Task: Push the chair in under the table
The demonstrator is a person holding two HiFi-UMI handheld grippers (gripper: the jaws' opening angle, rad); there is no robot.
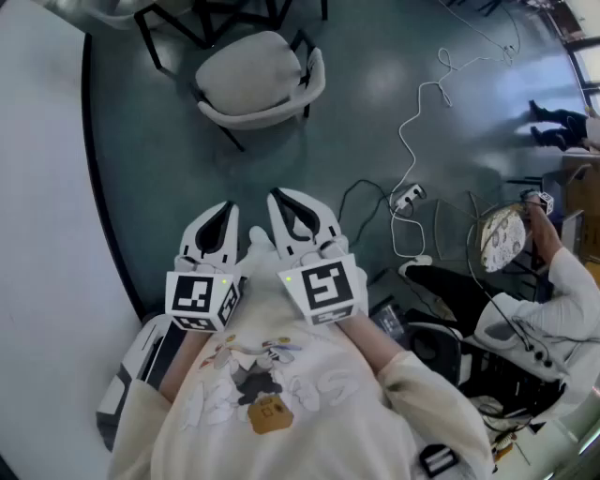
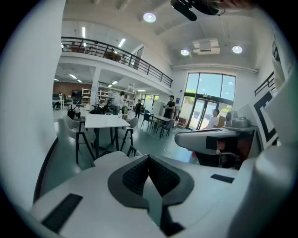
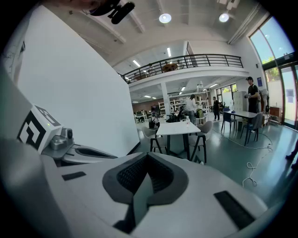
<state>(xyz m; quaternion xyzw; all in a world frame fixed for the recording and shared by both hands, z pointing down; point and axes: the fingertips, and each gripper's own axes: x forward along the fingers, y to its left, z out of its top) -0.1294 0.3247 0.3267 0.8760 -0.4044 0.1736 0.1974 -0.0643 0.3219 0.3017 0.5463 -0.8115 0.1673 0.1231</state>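
Observation:
A pale upholstered chair (image 1: 253,80) with black legs stands on the grey-green floor ahead of me, pulled out from a table whose white edge (image 1: 103,11) shows at the top left. Both grippers are held side by side before my chest, well short of the chair. My left gripper (image 1: 221,208) is shut with nothing in it, and so is my right gripper (image 1: 277,197). In the left gripper view the shut jaws (image 2: 149,158) point toward the white table (image 2: 106,122) with chairs around it. The right gripper view shows its shut jaws (image 3: 148,155) and the same table (image 3: 178,128).
A white wall (image 1: 42,187) with a dark baseboard runs along my left. A white cable (image 1: 412,122) and a power strip (image 1: 408,197) lie on the floor to the right. A seated person (image 1: 534,319) and equipment crowd the lower right. People stand far off in the hall.

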